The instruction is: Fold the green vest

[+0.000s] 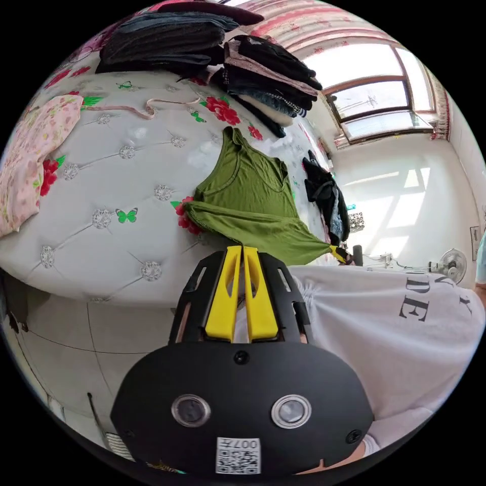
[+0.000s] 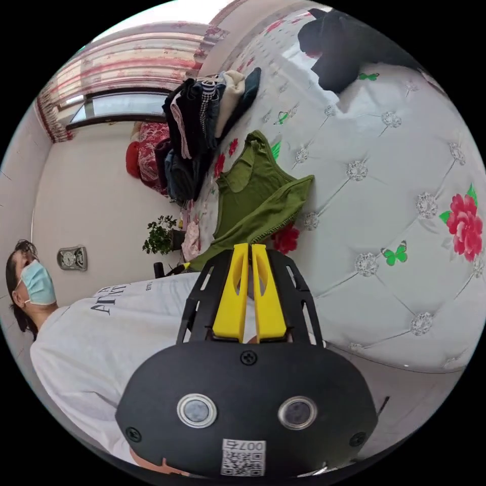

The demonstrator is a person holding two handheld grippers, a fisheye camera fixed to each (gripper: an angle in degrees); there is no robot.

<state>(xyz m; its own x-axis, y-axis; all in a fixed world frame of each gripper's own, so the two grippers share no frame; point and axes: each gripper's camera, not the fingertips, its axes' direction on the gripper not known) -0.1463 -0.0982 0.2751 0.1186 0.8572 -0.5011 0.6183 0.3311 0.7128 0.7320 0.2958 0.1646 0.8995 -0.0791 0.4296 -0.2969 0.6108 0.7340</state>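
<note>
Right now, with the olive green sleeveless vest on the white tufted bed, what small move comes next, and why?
Probably smooth the folded hem flat: the green vest has its lower edge doubled over its body, but it looks stretched and uneven, and the left gripper and right gripper sit shut beside it.

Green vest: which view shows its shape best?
The left gripper view. The green vest lies there on the white bed cover with straps, neckline and folded hem showing. In the right gripper view it is narrower and more skewed, its lower edge behind the right gripper.
</note>
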